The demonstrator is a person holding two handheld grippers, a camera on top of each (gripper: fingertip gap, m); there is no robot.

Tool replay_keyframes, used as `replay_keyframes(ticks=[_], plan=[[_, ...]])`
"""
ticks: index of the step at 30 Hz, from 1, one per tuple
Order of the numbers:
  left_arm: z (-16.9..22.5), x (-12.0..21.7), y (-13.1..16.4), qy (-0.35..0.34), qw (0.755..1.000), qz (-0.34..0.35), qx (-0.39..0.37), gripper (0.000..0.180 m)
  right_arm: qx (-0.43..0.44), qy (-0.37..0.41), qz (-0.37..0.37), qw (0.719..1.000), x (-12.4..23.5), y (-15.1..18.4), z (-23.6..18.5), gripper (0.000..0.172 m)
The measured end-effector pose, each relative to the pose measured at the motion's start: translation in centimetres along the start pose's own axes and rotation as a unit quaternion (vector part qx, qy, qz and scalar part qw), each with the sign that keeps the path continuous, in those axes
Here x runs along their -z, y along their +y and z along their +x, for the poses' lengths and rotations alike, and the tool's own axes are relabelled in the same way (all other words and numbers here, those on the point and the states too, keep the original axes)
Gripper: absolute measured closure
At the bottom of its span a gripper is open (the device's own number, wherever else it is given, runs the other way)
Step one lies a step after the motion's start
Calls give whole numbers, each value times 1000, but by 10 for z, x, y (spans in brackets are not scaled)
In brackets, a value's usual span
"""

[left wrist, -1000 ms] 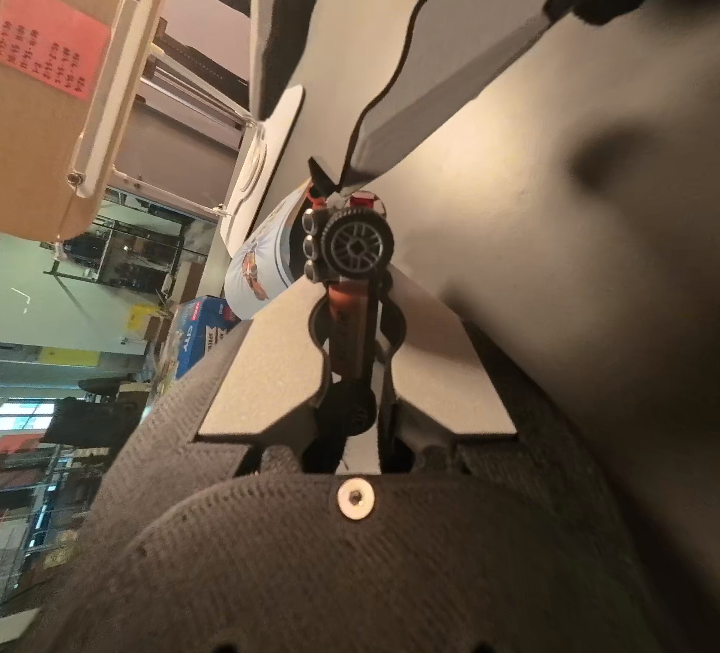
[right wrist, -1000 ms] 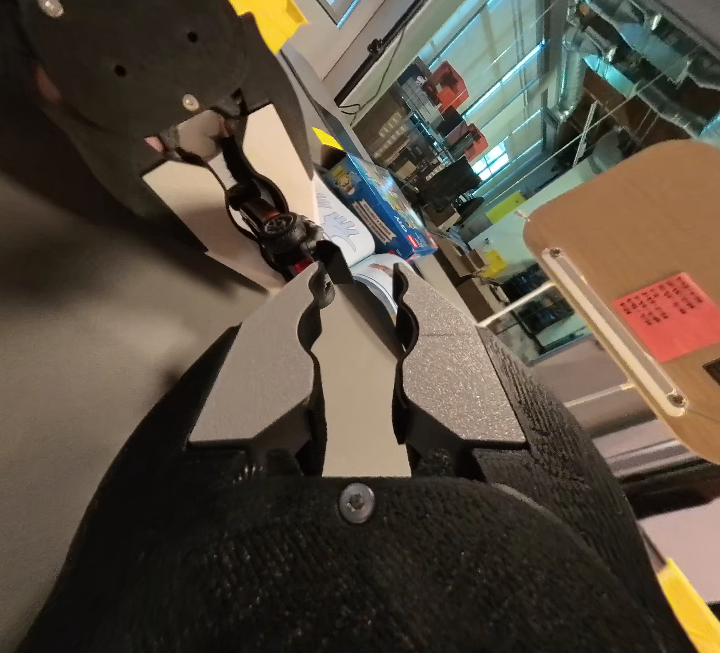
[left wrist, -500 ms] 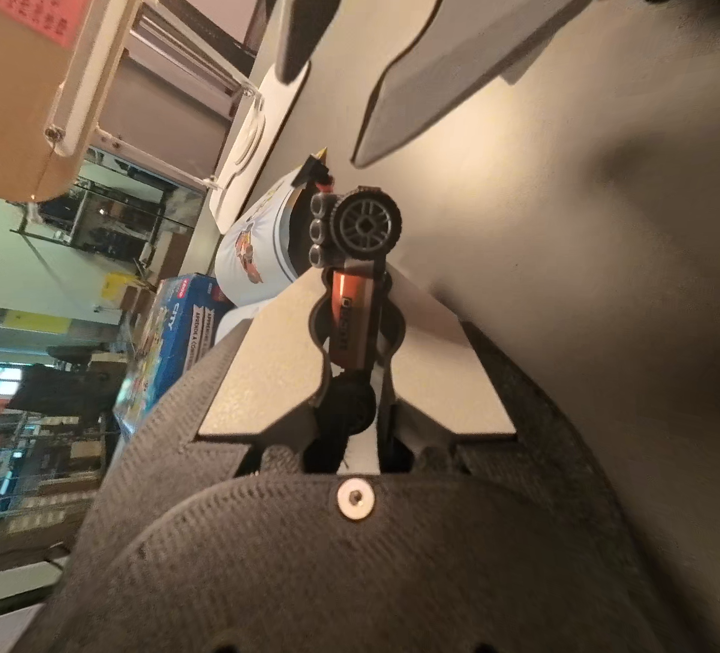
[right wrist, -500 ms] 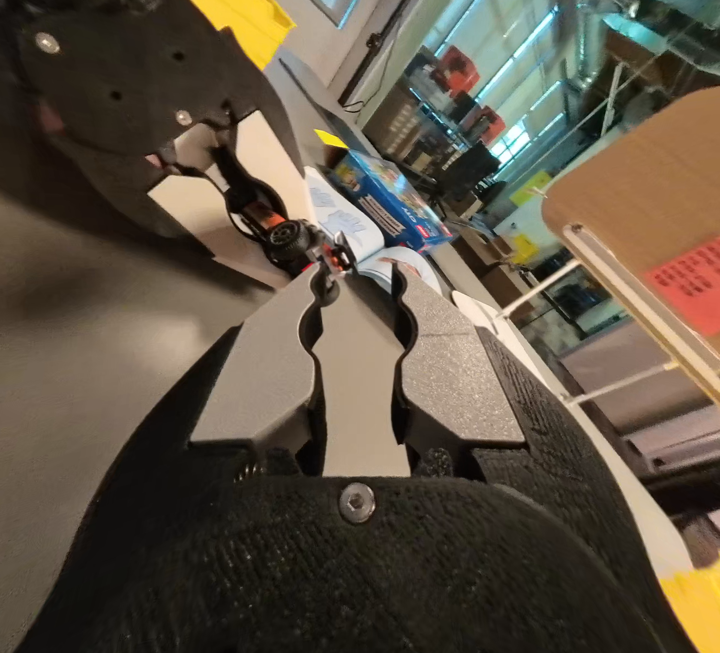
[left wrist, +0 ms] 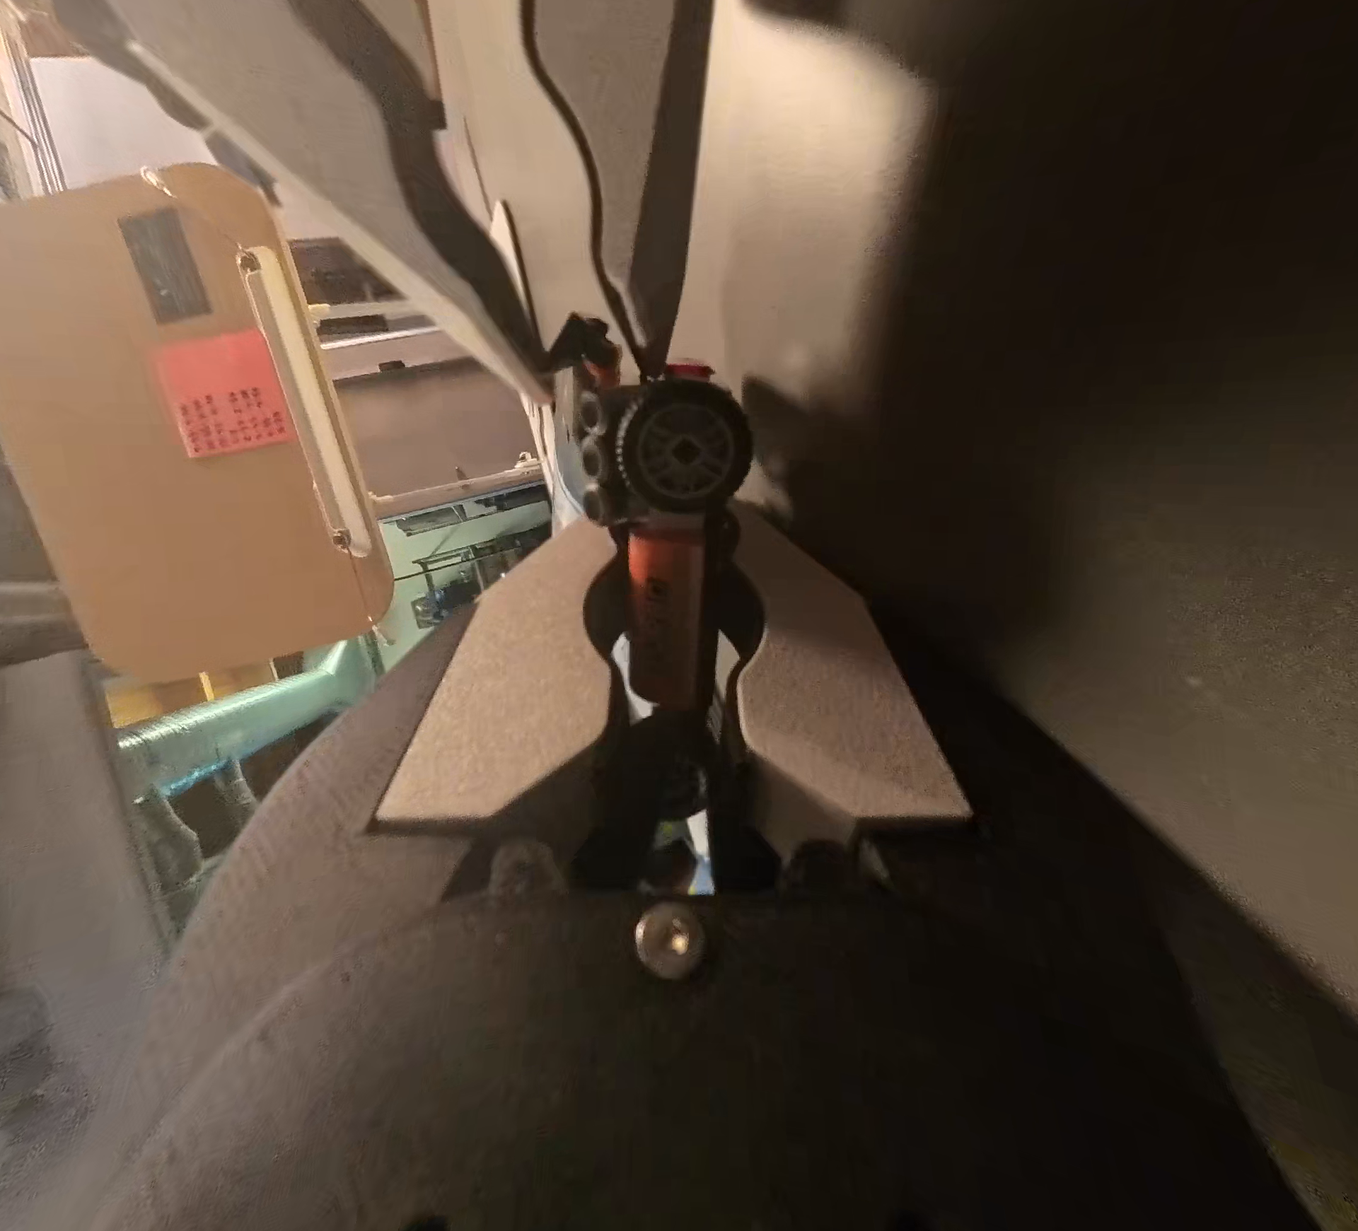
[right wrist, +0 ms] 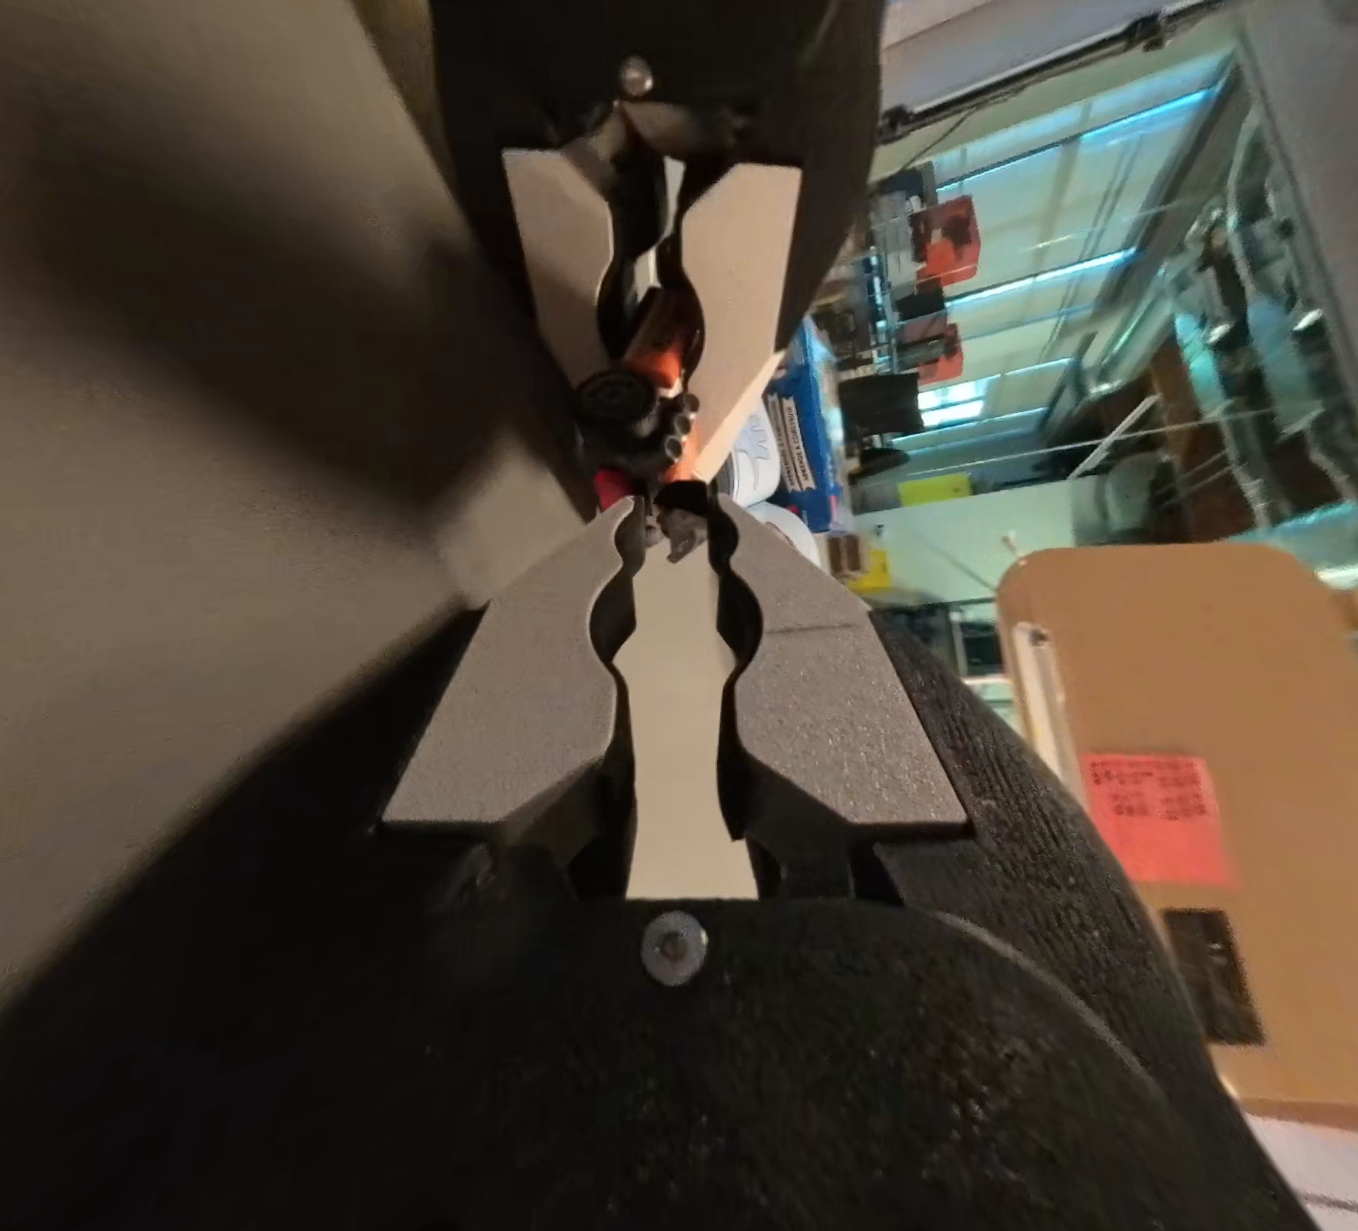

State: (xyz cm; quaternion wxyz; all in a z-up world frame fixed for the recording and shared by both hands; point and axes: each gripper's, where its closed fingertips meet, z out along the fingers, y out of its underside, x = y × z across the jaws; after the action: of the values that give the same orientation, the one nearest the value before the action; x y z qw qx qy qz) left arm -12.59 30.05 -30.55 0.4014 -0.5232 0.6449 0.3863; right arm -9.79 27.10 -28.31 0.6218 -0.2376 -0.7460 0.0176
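Orange-and-black brick-built toy car [left wrist: 665,615], with a grey-spoked black wheel [left wrist: 685,454] and a row of small grey exhaust pipes at its far end, sits lengthwise between the grey fingers [left wrist: 514,667] of the left gripper [left wrist: 665,534], which are clamped on its orange body. Beyond it a grey tabletop [left wrist: 1102,608] fills one side of the view, tilted steeply because both grippers are rolled onto their sides. Nearby lie a blue printed cardboard box [right wrist: 805,432] and a white printed booklet [right wrist: 753,454], with a tan wooden chair back [right wrist: 1176,718] bearing a pink sticker farther off. The right gripper [right wrist: 670,520] points straight at the left one, tip to tip; its fingers [right wrist: 544,667] stand narrowly apart around a small black and grey piece [right wrist: 680,527] at the car's rear end, and whether the pads press on it cannot be told.
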Motion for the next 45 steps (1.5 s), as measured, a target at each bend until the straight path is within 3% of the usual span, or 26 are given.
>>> replay_keyframes(ticks=[4, 8, 16, 22, 24, 26, 30, 33, 41, 45], plan=[[3, 5, 0, 0, 1000, 10, -7, 164, 36, 17, -31, 999, 2, 3, -2, 160], [8, 16, -9, 9, 997, 62, 50, 163, 17, 29, -18, 999, 13, -5, -2, 161], [10, 21, -19, 15, 993, 91, 77, 163, -12, 23, -26, 999, 21, -4, -4, 160], [11, 27, -27, 33, 987, 117, 106, 164, -110, 18, -20, 994, 32, 0, 3, 162], [17, 27, 28, 30, 992, 24, 118, 163, -204, 36, -28, 978, 53, 27, 19, 162], [22, 40, 44, 43, 980, 45, 189, 164, -263, 17, -14, 965, 66, 30, 16, 163], [18, 35, 14, 39, 975, 83, 204, 164, -185, 30, -19, 982, 53, 22, 13, 162], [15, 28, 10, 45, 968, 80, 232, 164, -200, 36, -20, 979, 50, 26, 17, 162], [16, 30, 1, 79, 950, 89, 289, 164, -141, 1, -57, 988, 33, 30, -3, 161], [15, 29, 0, 71, 955, 87, 273, 164, -199, -21, -30, 979, 33, 22, 0, 130]])
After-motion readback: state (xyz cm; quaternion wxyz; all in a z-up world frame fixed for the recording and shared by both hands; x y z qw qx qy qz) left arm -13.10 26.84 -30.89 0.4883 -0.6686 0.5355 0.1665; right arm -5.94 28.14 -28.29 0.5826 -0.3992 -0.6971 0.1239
